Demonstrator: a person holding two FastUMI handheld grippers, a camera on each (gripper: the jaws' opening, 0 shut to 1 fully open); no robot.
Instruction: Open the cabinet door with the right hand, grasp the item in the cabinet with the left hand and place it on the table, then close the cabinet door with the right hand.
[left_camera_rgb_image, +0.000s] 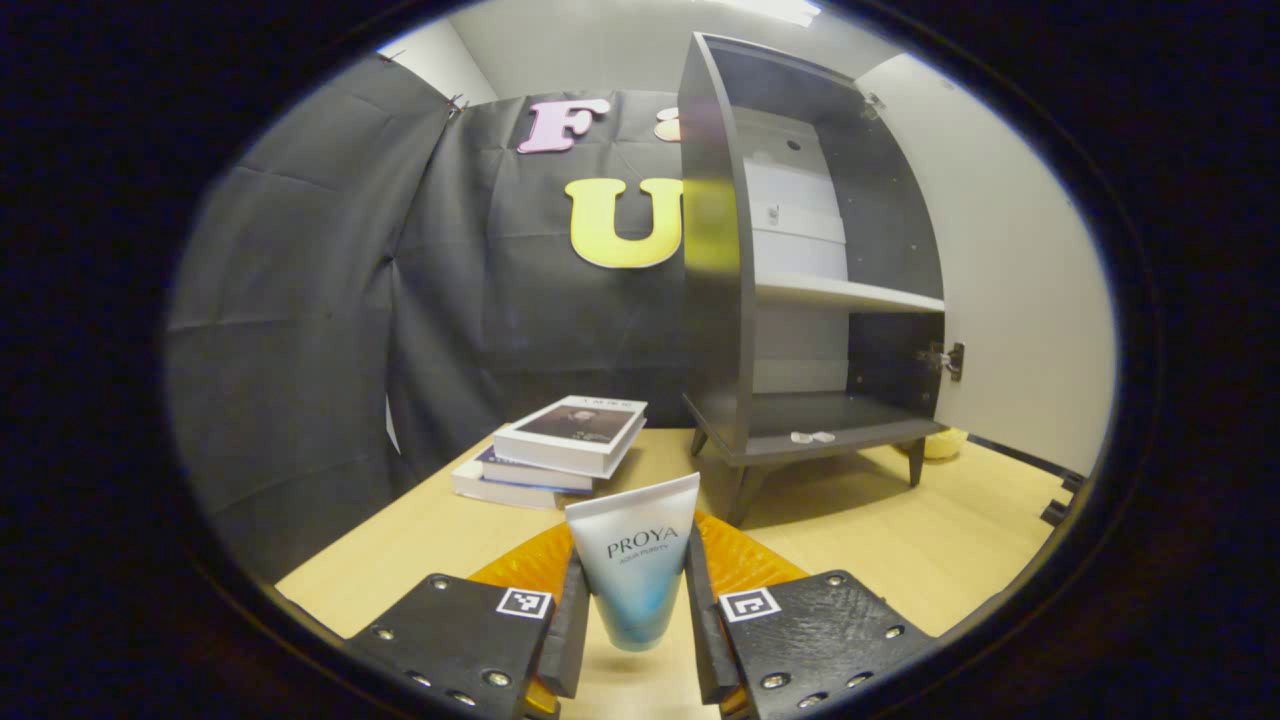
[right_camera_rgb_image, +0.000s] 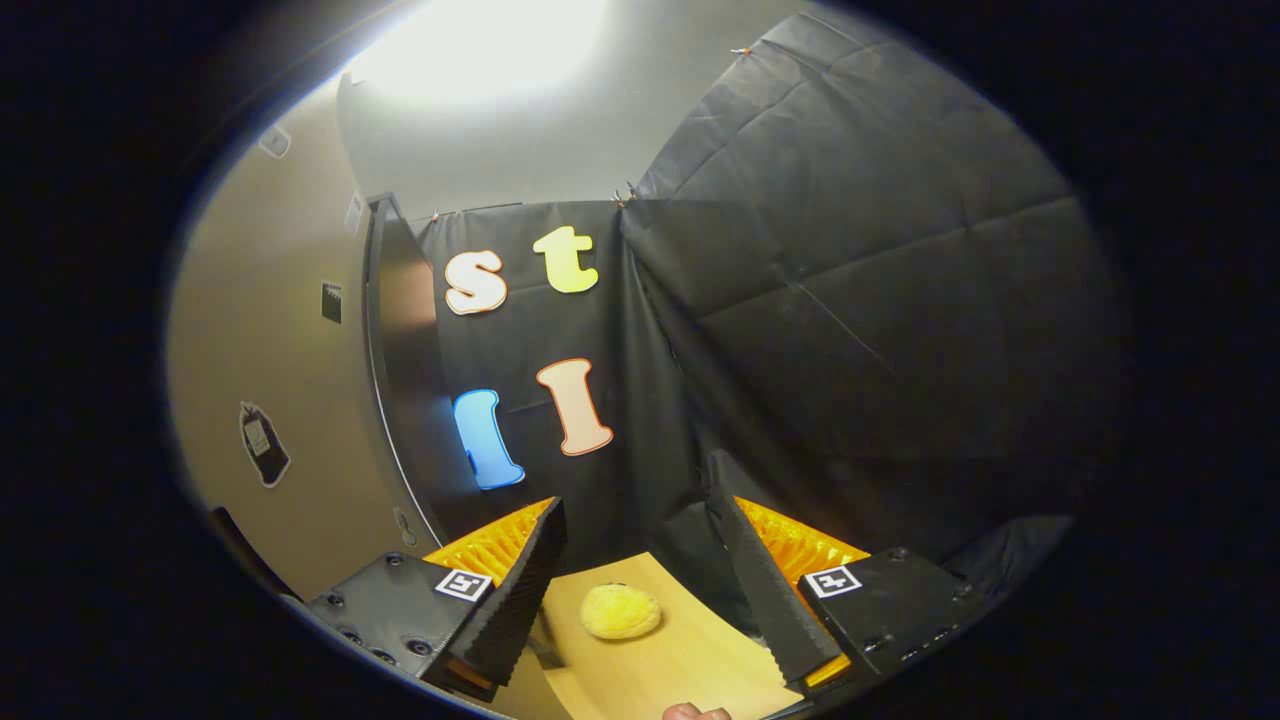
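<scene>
A white-to-blue cosmetic tube (left_camera_rgb_image: 633, 560) stands cap down between the fingers of my left gripper (left_camera_rgb_image: 636, 610), which is shut on it just above the wooden table (left_camera_rgb_image: 900, 540). Behind it stands the dark cabinet (left_camera_rgb_image: 715, 300) with its white door (left_camera_rgb_image: 1010, 280) swung wide to the right. Its shelves are bare apart from small white bits (left_camera_rgb_image: 812, 437) on the bottom one. In the right gripper view, my right gripper (right_camera_rgb_image: 637, 505) is open with nothing between its fingers. The white door (right_camera_rgb_image: 270, 360) and a dark cabinet panel (right_camera_rgb_image: 400, 340) lie to its left, apart from it.
A stack of books (left_camera_rgb_image: 565, 450) lies on the table left of the cabinet. A yellow fuzzy object (right_camera_rgb_image: 620, 610) sits on the table below the right gripper, and by the cabinet's far leg (left_camera_rgb_image: 940, 443). A fingertip (right_camera_rgb_image: 695, 712) peeks in at the bottom edge.
</scene>
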